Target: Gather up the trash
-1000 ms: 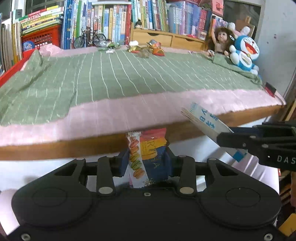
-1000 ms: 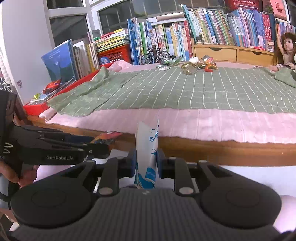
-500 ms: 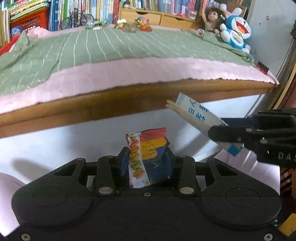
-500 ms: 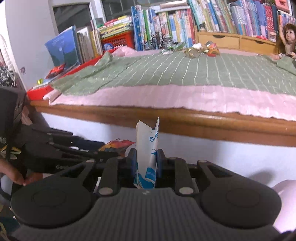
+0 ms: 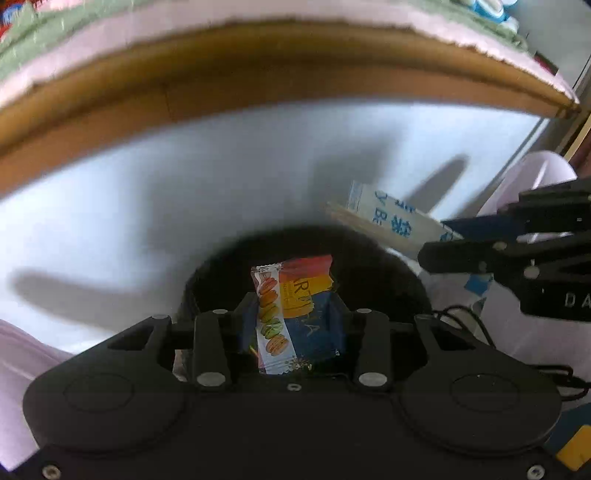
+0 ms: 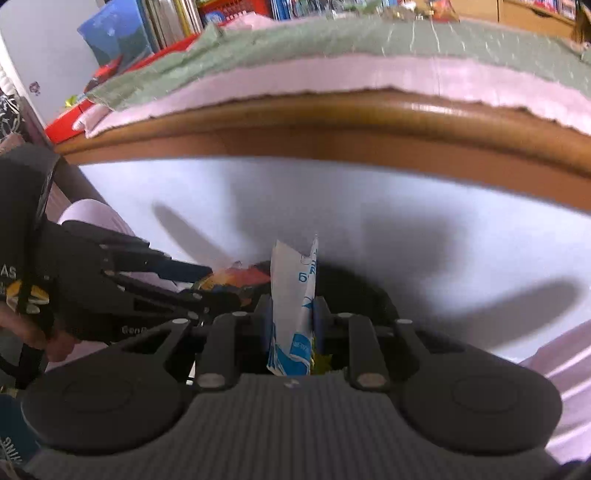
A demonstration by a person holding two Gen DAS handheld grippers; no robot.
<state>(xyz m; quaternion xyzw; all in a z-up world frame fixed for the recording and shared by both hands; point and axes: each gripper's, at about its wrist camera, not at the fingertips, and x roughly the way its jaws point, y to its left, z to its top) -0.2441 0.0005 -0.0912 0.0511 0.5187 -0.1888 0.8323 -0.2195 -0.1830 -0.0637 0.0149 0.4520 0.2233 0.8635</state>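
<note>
Left gripper (image 5: 293,314) pinching macaron snack wrapper (image 5: 291,314), frame centre-bottom, over dark round bin opening (image 5: 369,266). Right gripper (image 6: 291,314) pressed together on white/blue packet (image 6: 293,295), centre of its view. Wooden bed edge (image 5: 258,66) w/ pink sheet (image 6: 332,77) across top.

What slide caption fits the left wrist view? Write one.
Left tongs clamp a colourful macaron wrapper above a dark round bin.

A wooden bed frame (image 6: 369,129) ran across the upper view, topped by a pink mattress pad (image 6: 332,75) and a green checked cover (image 6: 406,40). Below it a pale white panel (image 5: 184,192) carried soft grey shadows. Books (image 6: 122,33) stood against the far white wall (image 6: 44,44).
</note>
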